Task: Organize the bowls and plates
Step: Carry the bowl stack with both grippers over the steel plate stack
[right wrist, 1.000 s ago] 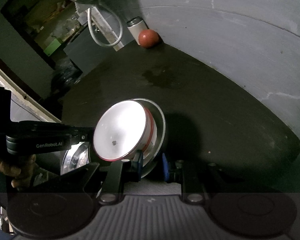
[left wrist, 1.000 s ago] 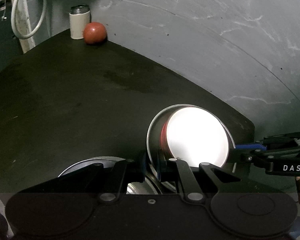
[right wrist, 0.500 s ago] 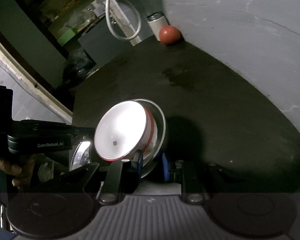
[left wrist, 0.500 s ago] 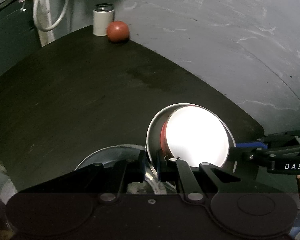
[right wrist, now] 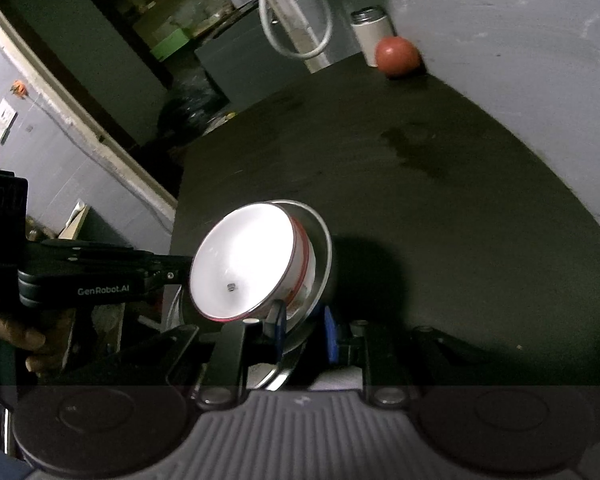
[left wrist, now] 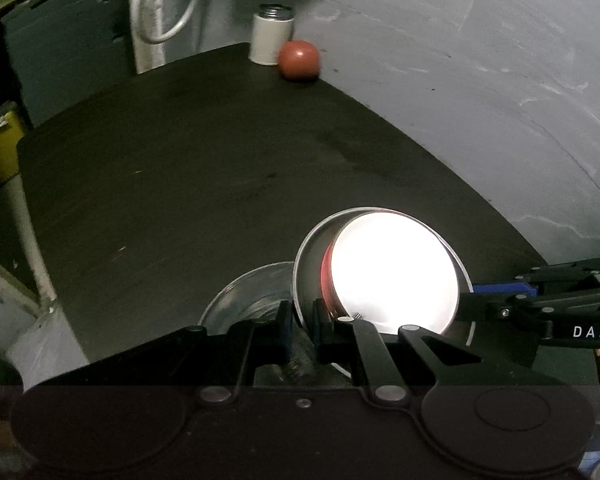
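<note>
Lifted further off the dark table point(left wrist: 180, 184) since a second ago, the steel plate point(left wrist: 306, 280) with the white red-banded bowl point(left wrist: 392, 276) in it hangs tilted, left gripper point(left wrist: 302, 330) and right gripper point(right wrist: 303, 330) each clamped on its rim, a second steel plate point(left wrist: 244, 300) below.

Your right gripper point(left wrist: 496, 292), seen from the left wrist camera, carries white letters "DAS" on its black body; your left gripper point(right wrist: 180, 268), seen from the right wrist camera, reads "GenRobot.AI" along its side.
</note>
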A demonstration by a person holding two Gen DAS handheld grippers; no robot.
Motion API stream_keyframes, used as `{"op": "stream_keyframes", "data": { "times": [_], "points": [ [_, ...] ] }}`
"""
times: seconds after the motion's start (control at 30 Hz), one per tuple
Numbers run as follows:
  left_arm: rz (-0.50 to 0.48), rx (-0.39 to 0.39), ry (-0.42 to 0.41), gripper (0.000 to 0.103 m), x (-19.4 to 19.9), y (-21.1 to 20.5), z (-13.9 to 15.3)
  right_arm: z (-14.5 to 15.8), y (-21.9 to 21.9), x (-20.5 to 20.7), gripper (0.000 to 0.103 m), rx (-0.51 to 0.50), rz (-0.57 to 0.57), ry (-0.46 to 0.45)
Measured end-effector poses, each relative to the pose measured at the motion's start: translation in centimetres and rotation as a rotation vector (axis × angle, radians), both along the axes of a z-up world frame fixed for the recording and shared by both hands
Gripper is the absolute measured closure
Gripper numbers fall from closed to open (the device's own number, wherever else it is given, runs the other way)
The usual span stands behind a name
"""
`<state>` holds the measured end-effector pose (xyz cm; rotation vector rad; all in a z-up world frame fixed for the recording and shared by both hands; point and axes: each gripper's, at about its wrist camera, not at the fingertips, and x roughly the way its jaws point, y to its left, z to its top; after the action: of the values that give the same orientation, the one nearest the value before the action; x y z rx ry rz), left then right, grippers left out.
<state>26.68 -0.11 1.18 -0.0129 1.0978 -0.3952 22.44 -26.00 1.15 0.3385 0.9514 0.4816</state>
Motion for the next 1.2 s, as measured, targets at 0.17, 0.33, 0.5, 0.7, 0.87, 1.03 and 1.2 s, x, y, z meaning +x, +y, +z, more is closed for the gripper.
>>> {"op": "stream_keyframes", "data": {
  "times": [0.17, 0.33, 0.5, 0.7, 0.87, 1.03, 1.2],
  "points": [
    [0.051, 0.006, 0.007, 0.093, -0.7, 1.4, 0.0, 0.0, 1.2, 0.6, 0.080, 0.003, 0.048, 0.001],
    [0.096, 0.010, 0.018, 0.093, -1.4, 2.5, -0.2, 0.1, 2.4, 1.0, 0.080, 0.001, 0.095, 0.003],
    [0.133, 0.012, 0.024, 0.093, -2.0, 3.3, -0.3, 0.0, 3.3, 1.2, 0.080, 0.001, 0.136, 0.006],
    [0.173, 0.017, 0.031, 0.093, -2.5, 3.9, -0.4, -0.1, 4.2, 1.6, 0.080, -0.002, 0.178, 0.010],
    [0.195, 0.016, 0.042, 0.093, -3.0, 4.2, -0.7, -0.3, 4.7, 1.8, 0.080, 0.000, 0.203, 0.014],
    [0.206, 0.017, 0.051, 0.093, -3.3, 4.5, -1.0, -0.3, 5.0, 1.8, 0.080, 0.000, 0.223, 0.015],
    [0.213, 0.020, 0.057, 0.093, -3.4, 4.5, -1.1, -0.4, 5.1, 2.1, 0.080, -0.002, 0.237, 0.020]
  ]
}}
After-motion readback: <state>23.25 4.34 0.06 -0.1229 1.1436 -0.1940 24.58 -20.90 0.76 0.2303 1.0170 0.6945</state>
